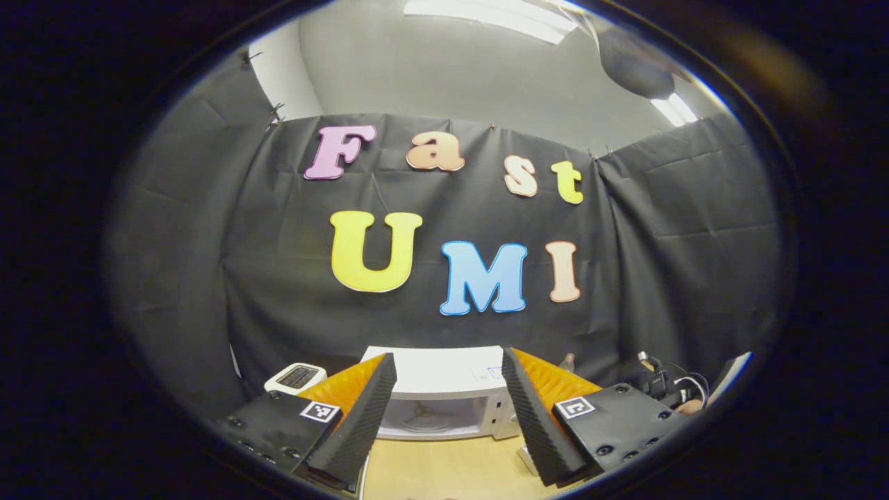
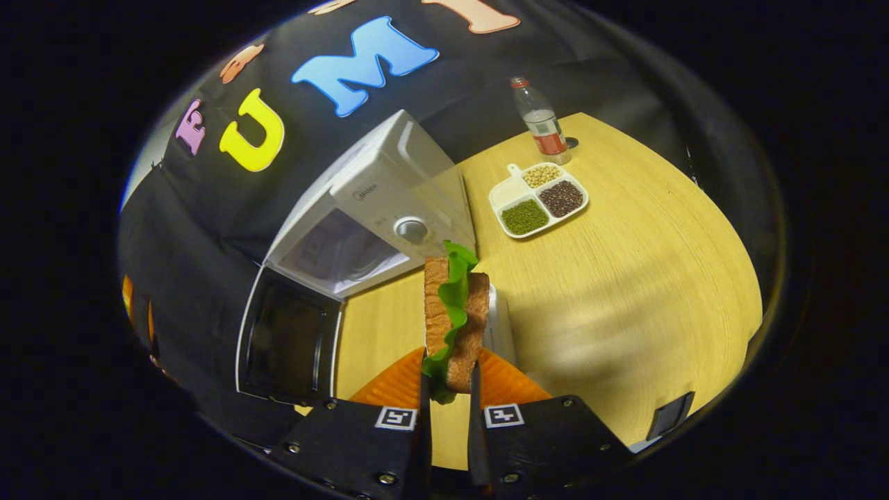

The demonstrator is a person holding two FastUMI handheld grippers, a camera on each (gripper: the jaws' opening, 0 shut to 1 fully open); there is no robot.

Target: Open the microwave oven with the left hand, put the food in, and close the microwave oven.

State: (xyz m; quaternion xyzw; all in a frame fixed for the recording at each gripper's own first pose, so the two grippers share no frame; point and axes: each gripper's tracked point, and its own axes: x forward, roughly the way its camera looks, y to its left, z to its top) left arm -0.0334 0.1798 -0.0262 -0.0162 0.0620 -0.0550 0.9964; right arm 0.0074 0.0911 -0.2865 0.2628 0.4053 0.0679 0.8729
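Right gripper view: right tool (image 2: 448,396) clamps sandwich (image 2: 455,316) by its end; soft, crushable, so grip lightly. Microwave (image 2: 368,208) door open. Left tool (image 1: 444,410) spread wide, w/ nothing in it.

Sandwich (image 2: 455,316) between right hand-held gripper (image 2: 450,389) fingers, open microwave (image 2: 368,208) beyond.

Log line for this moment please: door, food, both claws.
microwave door: open | sandwich: held in right claw, above table | left claw: open, empty, facing microwave
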